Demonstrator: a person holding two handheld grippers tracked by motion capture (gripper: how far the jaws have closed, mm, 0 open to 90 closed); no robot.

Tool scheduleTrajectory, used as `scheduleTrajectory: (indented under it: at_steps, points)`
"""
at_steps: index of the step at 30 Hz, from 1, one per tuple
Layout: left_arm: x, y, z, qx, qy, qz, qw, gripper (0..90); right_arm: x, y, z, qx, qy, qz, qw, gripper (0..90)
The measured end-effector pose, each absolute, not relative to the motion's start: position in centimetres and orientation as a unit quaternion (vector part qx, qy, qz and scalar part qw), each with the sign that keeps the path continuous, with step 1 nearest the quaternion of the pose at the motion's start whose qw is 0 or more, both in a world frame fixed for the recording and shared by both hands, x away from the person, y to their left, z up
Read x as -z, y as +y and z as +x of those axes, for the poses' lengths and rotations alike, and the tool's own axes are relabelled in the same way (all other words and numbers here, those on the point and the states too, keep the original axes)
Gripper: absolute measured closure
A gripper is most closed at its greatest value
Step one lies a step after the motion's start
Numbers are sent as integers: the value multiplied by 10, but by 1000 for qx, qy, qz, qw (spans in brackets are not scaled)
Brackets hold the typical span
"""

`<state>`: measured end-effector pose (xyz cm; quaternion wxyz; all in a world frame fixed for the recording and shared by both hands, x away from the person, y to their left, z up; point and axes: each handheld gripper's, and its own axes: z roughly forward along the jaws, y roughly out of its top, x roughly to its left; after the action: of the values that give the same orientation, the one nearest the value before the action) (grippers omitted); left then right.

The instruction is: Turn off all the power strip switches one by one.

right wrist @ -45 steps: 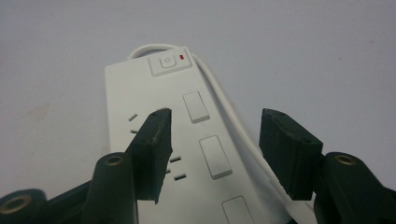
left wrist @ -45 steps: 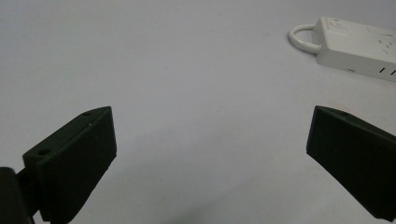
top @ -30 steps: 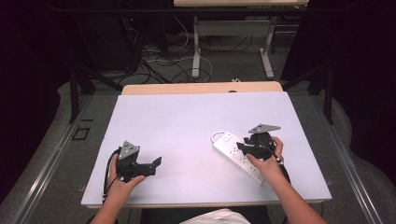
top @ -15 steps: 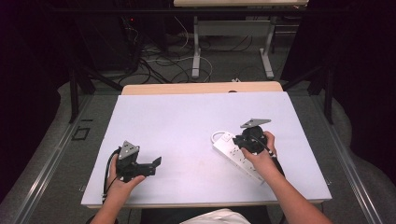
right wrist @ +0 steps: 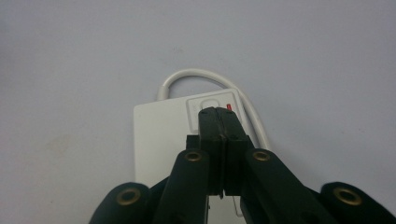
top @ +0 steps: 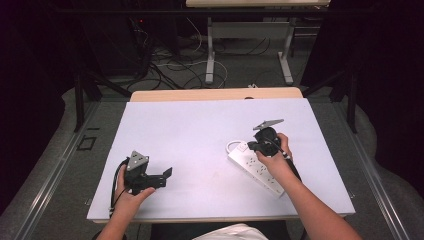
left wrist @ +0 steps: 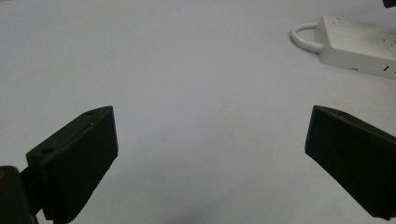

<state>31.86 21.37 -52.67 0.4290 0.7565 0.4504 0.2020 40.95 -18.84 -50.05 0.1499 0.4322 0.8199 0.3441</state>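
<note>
- The right gripper [top: 254, 145] has just been closing; its two black jaws now meet pad to pad with nothing between them, as the right gripper view shows.
- The closed tips [right wrist: 219, 119] sit over the switch end of the white power strip [top: 256, 168], right at its raised switch plate beside a small red light [right wrist: 228, 107]; whether they press on the plate cannot be told.
- The right hand [top: 272, 157] grips the tool from behind, above the power strip's middle, the forearm running from there to the bottom right corner of the high view. The grey three-cornered plate [top: 268, 122] stands at the top, tilted away from the person.
- The power strip lies flat on the pale table [top: 190, 130], slanting from its switch end down toward the person's right side. Its white cable [right wrist: 196, 77] loops out of the switch end and curves back along the strip's side.
- The left gripper [top: 165, 175] rests well apart from the power strip, on the person's near left. Its jaws stand wide, bare table between them.
- The left hand [top: 131, 192] holds it low over the table, jaws pointing toward the power strip, whose looped end shows at the top right of the left gripper view.
</note>
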Motion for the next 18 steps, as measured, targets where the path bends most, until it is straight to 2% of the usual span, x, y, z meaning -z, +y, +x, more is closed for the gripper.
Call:
scheduleTrajectory:
  at_steps: [18]
  points:
    - [528,214,320,-193,456,756,429,23,508,-166,431,-306,834,437,139,900]
